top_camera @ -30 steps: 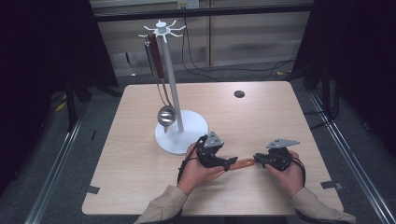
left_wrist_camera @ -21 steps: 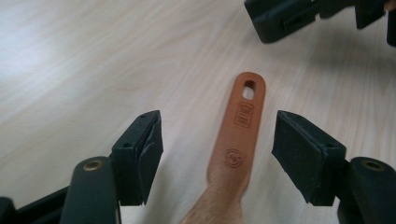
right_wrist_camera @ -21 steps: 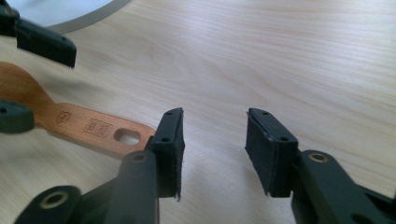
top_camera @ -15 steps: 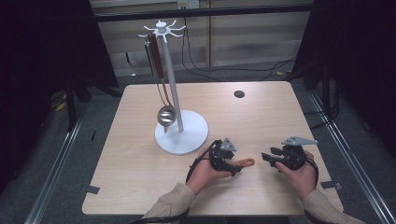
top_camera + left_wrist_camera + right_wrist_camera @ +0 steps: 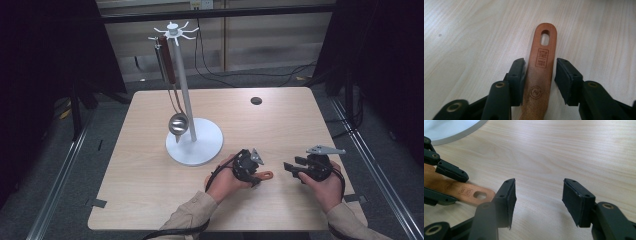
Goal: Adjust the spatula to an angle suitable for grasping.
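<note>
A reddish-brown wooden handle [image 5: 541, 62] with a slot hole at its tip lies flat on the table. My left gripper [image 5: 540, 75] straddles it: one pad touches its side and a thin gap shows at the other, so the jaws are open. The hand hides the rest of the utensil. In the high view this gripper [image 5: 252, 172] sits right of the stand's base with the handle tip [image 5: 266, 175] poking out. My right gripper [image 5: 290, 167] stands open and empty [image 5: 537, 200], a short way right of the handle tip [image 5: 461, 190].
A white stand [image 5: 195, 145] with a round base and hooked top rises at the table's left middle. A steel ladle [image 5: 177, 123] with a brown handle hangs from it. A small black disc [image 5: 256, 100] lies at the far side.
My left gripper has slid right along the handle towards its tip. The right gripper has shifted slightly right. The handle tip has stayed about where it was.
</note>
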The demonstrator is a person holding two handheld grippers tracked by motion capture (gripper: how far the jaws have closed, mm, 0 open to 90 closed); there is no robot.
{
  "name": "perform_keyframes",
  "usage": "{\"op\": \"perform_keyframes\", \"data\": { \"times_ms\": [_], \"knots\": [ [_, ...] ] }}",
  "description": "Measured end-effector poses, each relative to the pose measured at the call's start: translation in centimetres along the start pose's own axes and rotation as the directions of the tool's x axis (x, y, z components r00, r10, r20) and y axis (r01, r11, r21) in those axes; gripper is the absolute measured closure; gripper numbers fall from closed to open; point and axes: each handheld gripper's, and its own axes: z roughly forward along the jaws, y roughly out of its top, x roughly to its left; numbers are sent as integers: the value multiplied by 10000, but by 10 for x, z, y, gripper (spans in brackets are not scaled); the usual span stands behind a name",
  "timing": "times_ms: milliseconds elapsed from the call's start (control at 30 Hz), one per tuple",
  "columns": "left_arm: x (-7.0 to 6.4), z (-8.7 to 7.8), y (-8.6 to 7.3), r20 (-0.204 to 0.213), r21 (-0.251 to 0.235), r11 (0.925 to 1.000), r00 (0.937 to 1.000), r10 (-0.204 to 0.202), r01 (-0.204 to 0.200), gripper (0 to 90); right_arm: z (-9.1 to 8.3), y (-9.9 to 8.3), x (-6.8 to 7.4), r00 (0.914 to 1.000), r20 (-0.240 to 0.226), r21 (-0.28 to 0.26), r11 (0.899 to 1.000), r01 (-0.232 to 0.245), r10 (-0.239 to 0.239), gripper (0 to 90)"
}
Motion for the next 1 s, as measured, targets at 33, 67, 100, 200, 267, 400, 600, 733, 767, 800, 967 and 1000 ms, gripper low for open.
{"op": "perform_keyframes", "data": {
  "times_ms": [33,67,100,200,267,400,600,733,767,800,967,1000],
  "knots": [
    [0,0,1,-18,66,10000,10000,67,-67,623,0,0,0,10000,-27,-13,10000,-15,15,445],
    [0,0,3,93,219,9996,9998,168,-170,628,0,1,1,10000,-56,-32,10000,12,-13,445],
    [-1,0,4,59,301,9995,9999,124,-125,638,1,2,2,10000,-62,-51,10000,31,-31,445],
    [-3,-1,6,70,583,9983,10000,33,-37,657,2,3,2,9999,-113,-68,10000,10,-11,444],
    [-3,-2,5,68,499,9986,9998,-161,157,658,3,3,2,9999,-135,-43,10000,-59,59,442],
    [-2,-6,1,148,717,9959,9983,-567,555,659,3,4,1,9998,-178,-82,10000,-49,48,437],
    [1,-9,-4,157,693,9944,9966,-812,799,635,6,6,3,9996,-272,-63,9999,-107,105,407],
    [-3,-5,4,-266,878,9943,9979,-584,605,616,7,8,3,9996,-257,-83,9999,-95,92,352],
    [-3,-5,6,-207,1033,9935,9988,-452,472,648,7,9,4,9995,-273,-101,9998,-153,150,335],
    [-1,-5,8,-85,1296,9915,9999,-125,135,652,6,9,4,9995,-250,-91,9998,-184,182,317],
    [-5,-5,7,-194,1188,9919,9989,-431,451,660,6,12,4,9998,-67,-173,9997,-180,179,226],
    [-4,-6,5,-119,1132,9926,9990,-441,451,660,6,13,4,9998,-90,-197,9997,-169,168,218]
  ]
}}
